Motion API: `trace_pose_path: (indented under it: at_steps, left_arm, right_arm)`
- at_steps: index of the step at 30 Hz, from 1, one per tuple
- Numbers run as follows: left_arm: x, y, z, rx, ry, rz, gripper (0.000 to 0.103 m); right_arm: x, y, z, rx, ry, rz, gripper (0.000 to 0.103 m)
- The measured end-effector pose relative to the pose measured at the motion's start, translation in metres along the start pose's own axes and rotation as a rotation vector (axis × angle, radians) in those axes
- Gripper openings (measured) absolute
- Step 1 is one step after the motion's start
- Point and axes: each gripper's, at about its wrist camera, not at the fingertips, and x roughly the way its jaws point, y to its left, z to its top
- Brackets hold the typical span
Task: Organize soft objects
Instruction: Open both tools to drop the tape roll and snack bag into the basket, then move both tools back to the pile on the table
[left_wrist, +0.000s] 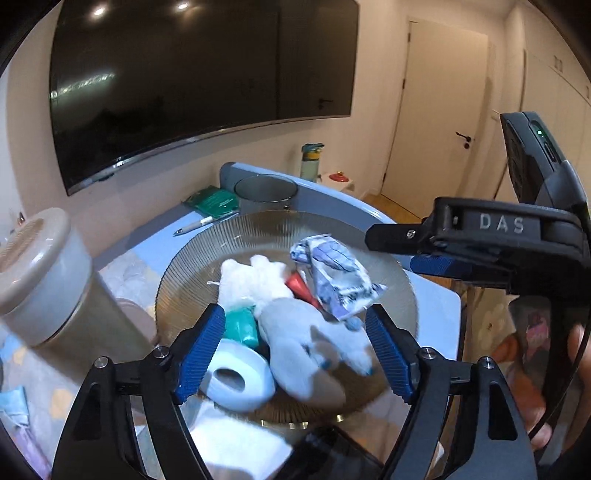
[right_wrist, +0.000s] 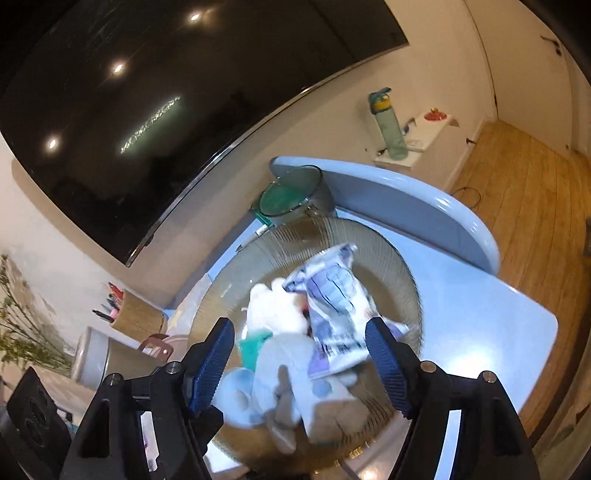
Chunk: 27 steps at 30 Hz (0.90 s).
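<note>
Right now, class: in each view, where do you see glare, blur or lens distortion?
Left wrist view: ceiling lights glare on the dark screen, whose edge bows from the fisheye; the grey plush toy is smeared. Right wrist view: similar glare on the screen; the toys in the glass bowl are blurred, and the picture is tilted.

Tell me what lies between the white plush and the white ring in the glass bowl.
In the left wrist view, a teal block sits between the white plush and the white ring inside the glass bowl.
</note>
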Motion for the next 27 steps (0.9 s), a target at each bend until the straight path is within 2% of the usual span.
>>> trace_pose_path:
  at_steps: [3,7,12,15,19,24,27]
  left_arm:
    - [-0.030,-0.001,-0.007,0.019,-0.030,-0.021,0.077]
    - [-0.087,0.010,-0.021,0.014,-0.072,-0.001,0.077]
    - [-0.156,0.043,-0.049,-0.053,-0.105,0.079,0.077]
    - [-0.200,0.075,-0.072,-0.107,-0.136,0.157,0.077]
    - [-0.256,0.130,-0.114,-0.228,-0.149,0.319,0.078]
    - [-0.299,0.197,-0.175,-0.383,-0.124,0.528,0.080]
    - [-0.308,0.230,-0.214,-0.463,-0.083,0.646,0.080]
  right_arm:
    - [-0.017,-0.003,-0.010,0.018,-0.009,0.029,0.072]
    - [-0.045,0.014,-0.032,-0.009,-0.026,0.064,0.072]
    - [-0.072,0.061,-0.067,-0.105,-0.031,0.149,0.072]
    - [-0.080,0.105,-0.092,-0.219,-0.025,0.176,0.072]
    - [-0.079,0.165,-0.131,-0.368,0.019,0.266,0.073]
    - [-0.054,0.237,-0.196,-0.564,0.099,0.350,0.073]
    - [-0.024,0.272,-0.235,-0.638,0.161,0.403,0.073]
